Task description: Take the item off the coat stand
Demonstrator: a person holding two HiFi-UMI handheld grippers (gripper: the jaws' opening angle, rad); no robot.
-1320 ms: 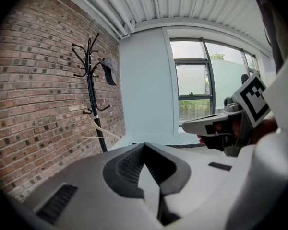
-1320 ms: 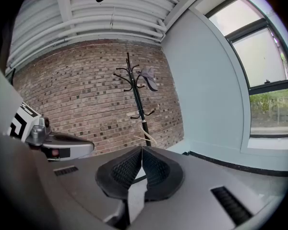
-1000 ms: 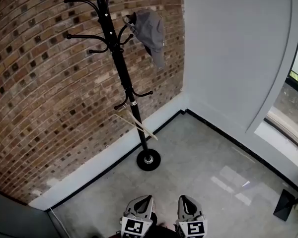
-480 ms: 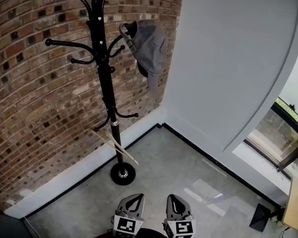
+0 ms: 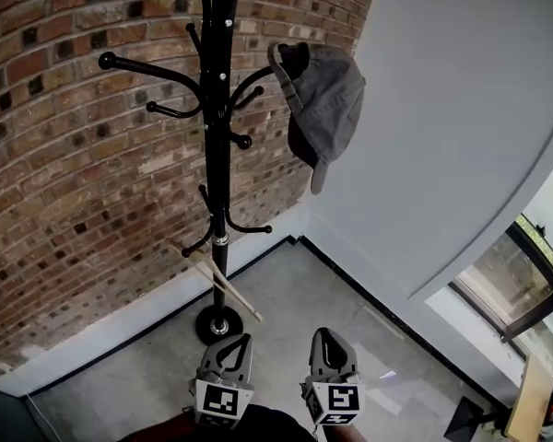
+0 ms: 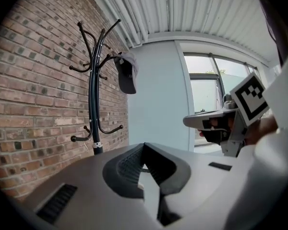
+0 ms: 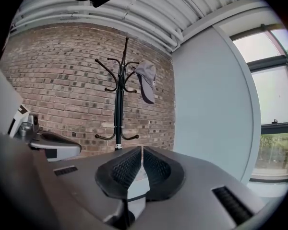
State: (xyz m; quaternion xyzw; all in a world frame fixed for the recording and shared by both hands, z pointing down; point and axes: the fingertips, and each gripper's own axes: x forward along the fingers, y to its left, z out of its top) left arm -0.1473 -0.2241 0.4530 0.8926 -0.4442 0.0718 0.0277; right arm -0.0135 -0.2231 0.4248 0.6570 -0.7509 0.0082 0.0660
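Grey left claw [image 5: 240, 343], grey right claw [image 5: 323, 339], black ribbed pads [image 7: 122, 169], black-and-white marker cubes [image 5: 219, 401]

A hallway-like corner of a building; a black metal coat stand [image 5: 217, 178] stands against a red-brown brick wall [image 5: 64, 182]; right of it, a smooth pale grey wall [image 5: 461, 109] and a tall glazed window [image 5: 511, 274]; under it, a grey concrete floor [image 5: 286, 293].

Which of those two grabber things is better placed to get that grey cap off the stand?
Right, probably. The grey cap hangs on the right side of the coat stand, roughly in line with the right gripper; the left gripper lines up with the pole instead. Both are low, far off and shut.
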